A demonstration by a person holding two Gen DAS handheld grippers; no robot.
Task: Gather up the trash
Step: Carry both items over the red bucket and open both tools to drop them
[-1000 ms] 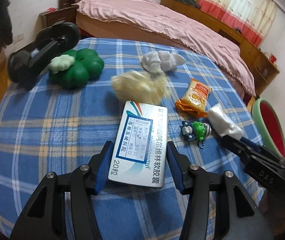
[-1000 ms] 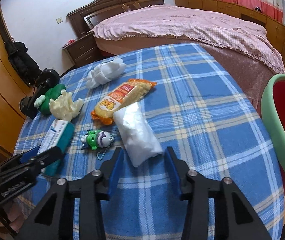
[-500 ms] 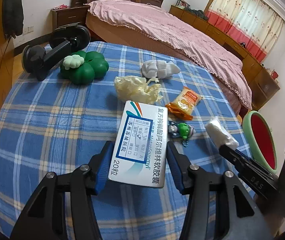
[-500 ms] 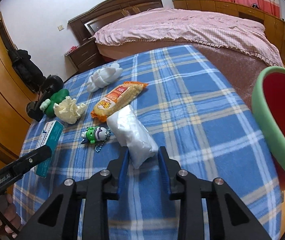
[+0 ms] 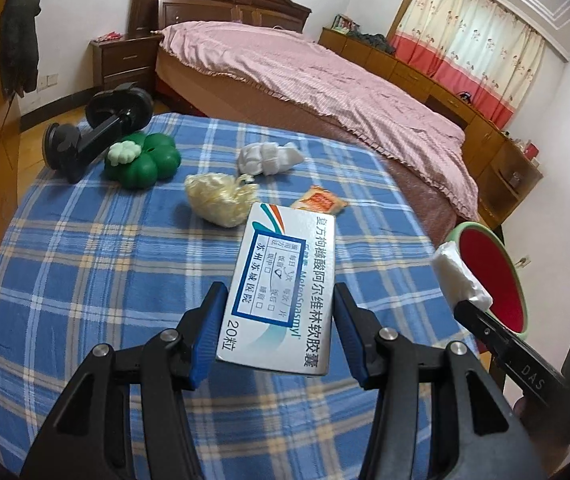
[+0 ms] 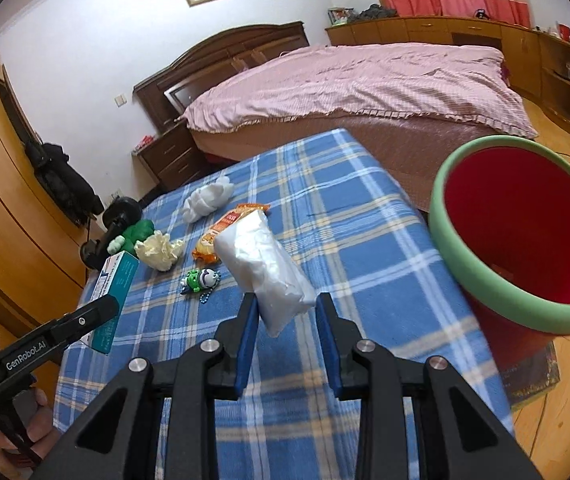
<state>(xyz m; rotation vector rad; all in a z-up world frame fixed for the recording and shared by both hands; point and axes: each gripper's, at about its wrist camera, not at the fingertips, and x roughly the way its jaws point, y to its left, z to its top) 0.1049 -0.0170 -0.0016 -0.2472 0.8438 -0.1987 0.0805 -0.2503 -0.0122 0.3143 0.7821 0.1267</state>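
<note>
My left gripper (image 5: pixel 277 332) is shut on a white and teal medicine box (image 5: pixel 285 288), held above the blue plaid table (image 5: pixel 85 280); the box also shows in the right wrist view (image 6: pixel 115 292). My right gripper (image 6: pixel 287 332) is shut on a white plastic packet (image 6: pixel 263 268), lifted off the table near the red bin with a green rim (image 6: pixel 525 232). The packet (image 5: pixel 459 280) and bin (image 5: pixel 489 276) also show at the right of the left wrist view. A crumpled yellow wrapper (image 5: pixel 219 200), an orange snack bag (image 5: pixel 319 200) and a white tissue wad (image 5: pixel 269 158) lie on the table.
A green clover toy (image 5: pixel 141 162) and a black phone holder (image 5: pixel 101 128) sit at the table's far left. A small green keychain figure (image 6: pixel 201 280) lies mid-table. A bed with a pink cover (image 5: pixel 305 68) stands behind the table. Wooden cabinets (image 6: pixel 13 200) line the left.
Both grippers have risen off the table with their items. The right gripper closed on the white packet and carried it toward the red bin, which now looms larger.
</note>
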